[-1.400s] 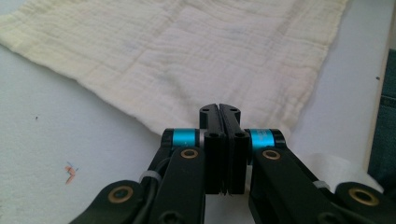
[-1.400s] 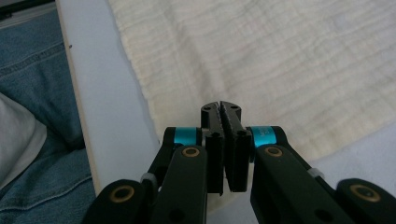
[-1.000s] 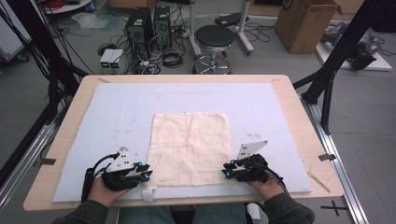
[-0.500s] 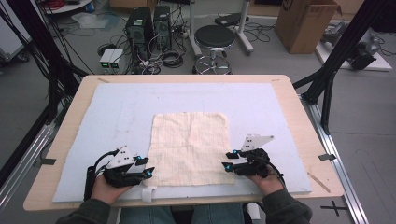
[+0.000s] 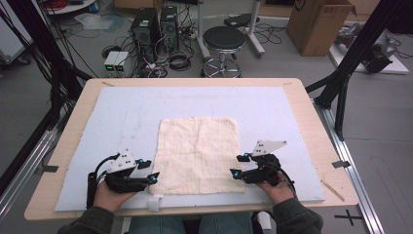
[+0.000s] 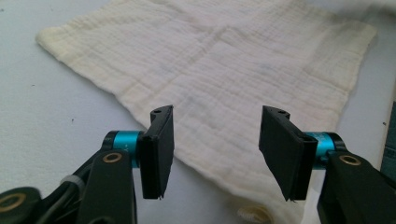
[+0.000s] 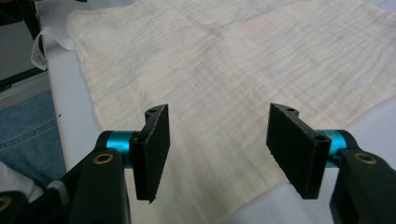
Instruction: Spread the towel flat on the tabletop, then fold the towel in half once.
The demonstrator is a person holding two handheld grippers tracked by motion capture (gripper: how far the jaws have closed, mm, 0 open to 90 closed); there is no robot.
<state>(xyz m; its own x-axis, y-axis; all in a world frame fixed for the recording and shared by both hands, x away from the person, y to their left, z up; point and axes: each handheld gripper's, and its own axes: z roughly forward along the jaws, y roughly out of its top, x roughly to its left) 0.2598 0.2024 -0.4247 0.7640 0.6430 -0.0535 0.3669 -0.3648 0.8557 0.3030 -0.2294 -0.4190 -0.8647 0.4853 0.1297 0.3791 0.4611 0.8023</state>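
Cluttered lab floor behind; high view: wooden counter (image 5: 68, 146) carries a pale blue mat (image 5: 122, 117) with a cream muslin cloth (image 5: 197, 153) flat at mat centre-front. Left gripper (image 5: 152, 171) just beside cloth's near left corner, right gripper (image 5: 237, 165) beside its near right corner, both apart from it. Left gripper view: jaws have just been opening, spread, nothing between, cloth under them. Right gripper view: same, spread and empty. Judgement: cloth looks laid out and released; next fold or pickup not begun.
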